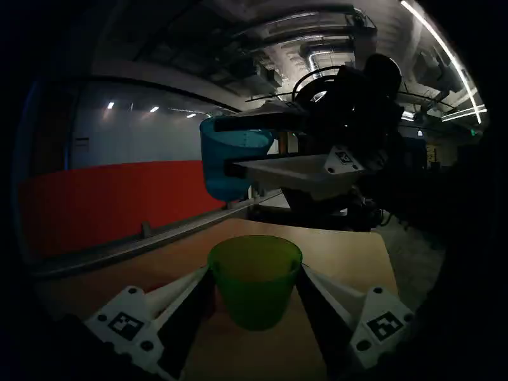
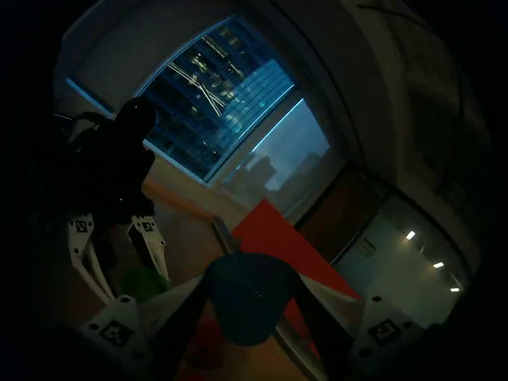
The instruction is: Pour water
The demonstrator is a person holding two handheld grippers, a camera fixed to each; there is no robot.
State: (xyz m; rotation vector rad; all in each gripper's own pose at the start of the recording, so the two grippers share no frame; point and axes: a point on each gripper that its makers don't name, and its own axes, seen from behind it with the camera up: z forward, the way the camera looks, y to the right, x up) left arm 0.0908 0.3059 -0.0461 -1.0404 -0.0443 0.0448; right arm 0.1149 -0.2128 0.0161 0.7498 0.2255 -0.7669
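Note:
A green cup (image 1: 254, 282) stands low over the wooden table (image 1: 343, 247), and my left gripper (image 1: 254, 279) is shut on it, one finger on each side. Above and behind it hangs a blue cup (image 1: 228, 162), gripped by my right gripper (image 1: 240, 145), which is rolled onto its side. The right gripper view is tilted and shows the blue cup (image 2: 251, 301) pressed between that gripper's (image 2: 251, 293) fingers. Lower left there, my left gripper (image 2: 134, 282) holds the green cup (image 2: 143, 282). No stream of water shows in the dim light.
A red and white wall (image 1: 120, 190) with a rail runs along the table's left side. A large window (image 2: 222, 108) looks onto buildings at dusk. The person holding the grippers is a dark shape (image 1: 374, 127) beyond the table's far edge.

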